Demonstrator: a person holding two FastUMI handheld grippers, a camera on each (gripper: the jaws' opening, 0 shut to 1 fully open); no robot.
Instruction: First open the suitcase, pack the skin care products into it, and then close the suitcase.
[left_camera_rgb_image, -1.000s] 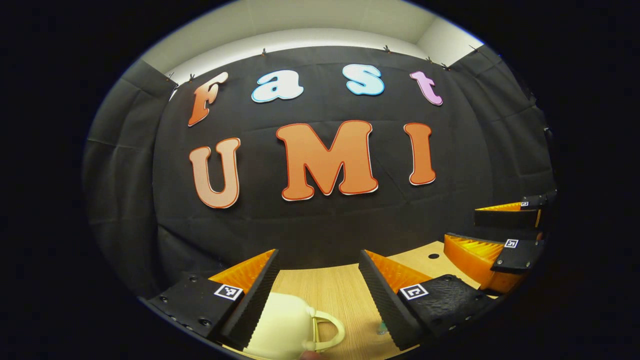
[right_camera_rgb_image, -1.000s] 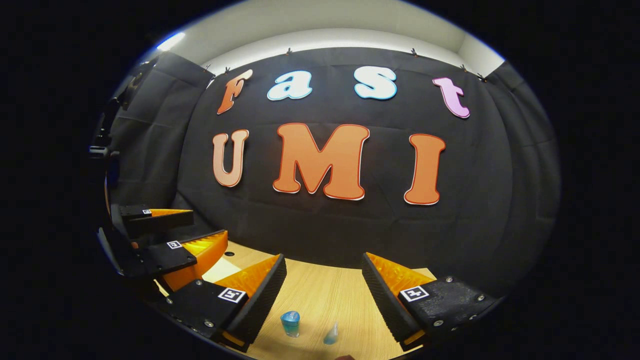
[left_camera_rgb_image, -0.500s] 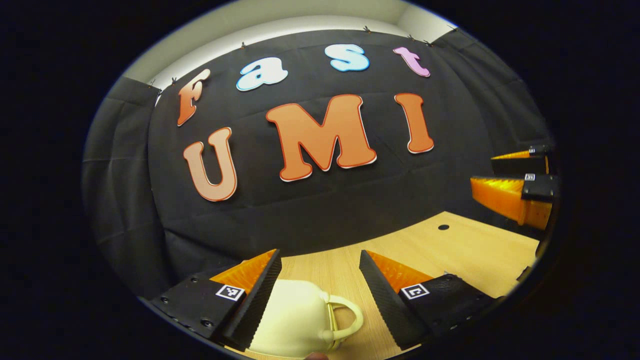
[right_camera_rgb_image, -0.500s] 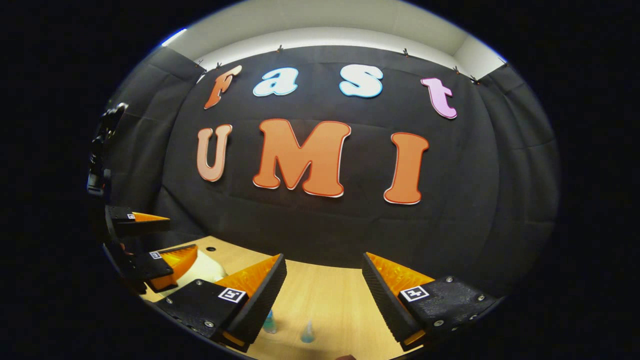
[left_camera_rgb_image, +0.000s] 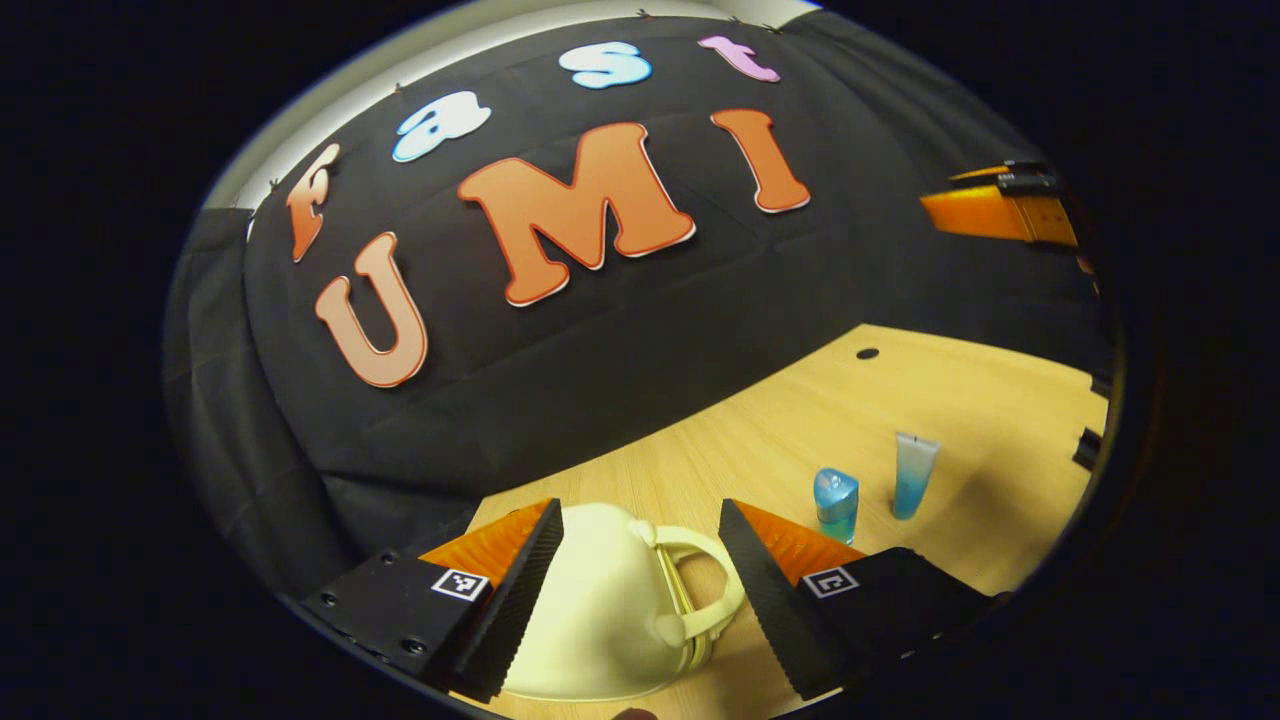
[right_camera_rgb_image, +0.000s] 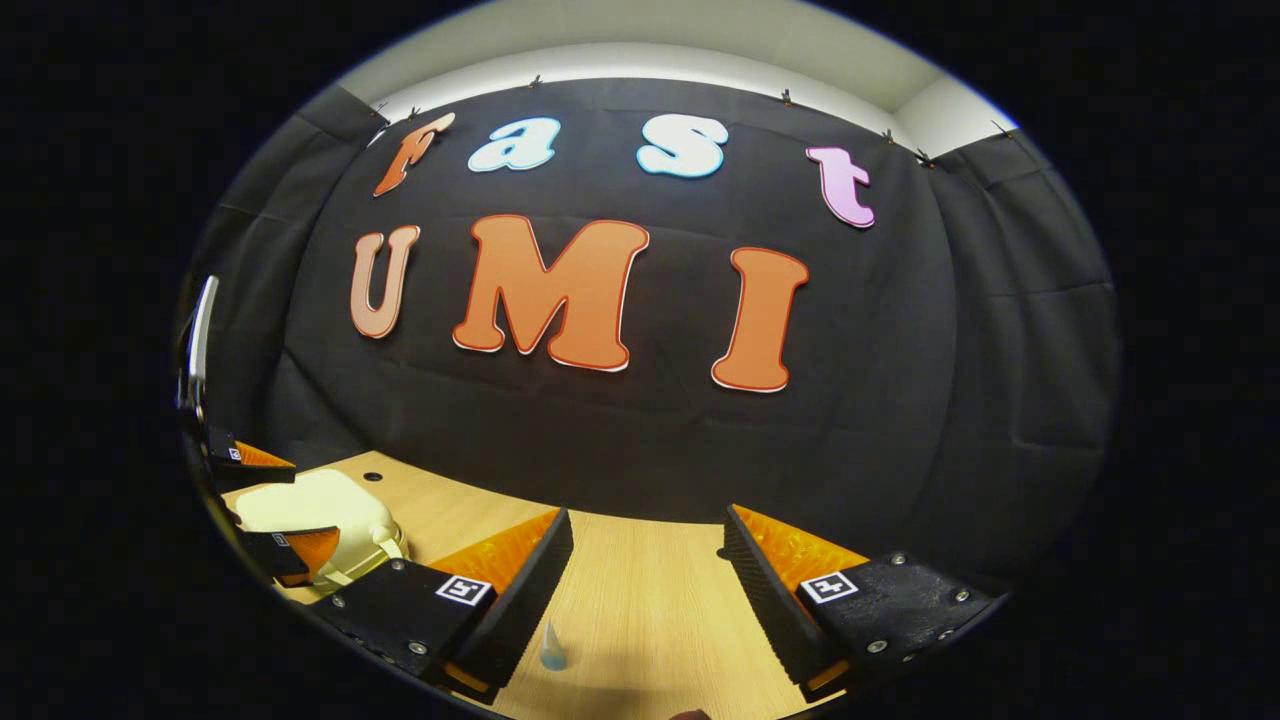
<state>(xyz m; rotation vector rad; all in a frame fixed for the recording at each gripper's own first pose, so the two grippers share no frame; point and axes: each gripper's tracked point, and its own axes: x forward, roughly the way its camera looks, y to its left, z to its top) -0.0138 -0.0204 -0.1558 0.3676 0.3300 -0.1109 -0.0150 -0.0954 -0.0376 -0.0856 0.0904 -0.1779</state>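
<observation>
A small cream suitcase (left_camera_rgb_image: 600, 625) lies shut on the wooden table (left_camera_rgb_image: 960, 400), its handle (left_camera_rgb_image: 705, 590) pointing right. My left gripper (left_camera_rgb_image: 640, 590) is open, with the suitcase's handle end between its fingers. To the right stand a short blue bottle (left_camera_rgb_image: 836, 503) and a pale blue tube (left_camera_rgb_image: 913, 475). My right gripper (right_camera_rgb_image: 645, 590) is open over bare table (right_camera_rgb_image: 650, 610), with the tube's tip (right_camera_rgb_image: 552, 648) just beside its left finger. In the right gripper view the suitcase (right_camera_rgb_image: 320, 500) sits far left with the left gripper (right_camera_rgb_image: 275, 500) straddling it. The right gripper (left_camera_rgb_image: 1000, 205) hangs high at the left gripper view's right edge.
The black cloth wall closes off the table's far side. A small round hole (left_camera_rgb_image: 867, 353) sits in the tabletop near the wall. Bare wood stretches between the suitcase and the two skin care products.
The left gripper has tilted down and closed in on the suitcase, which looks larger; the bottle and tube came into its view. The right gripper has shifted right, and the bottle slid out of its view.
</observation>
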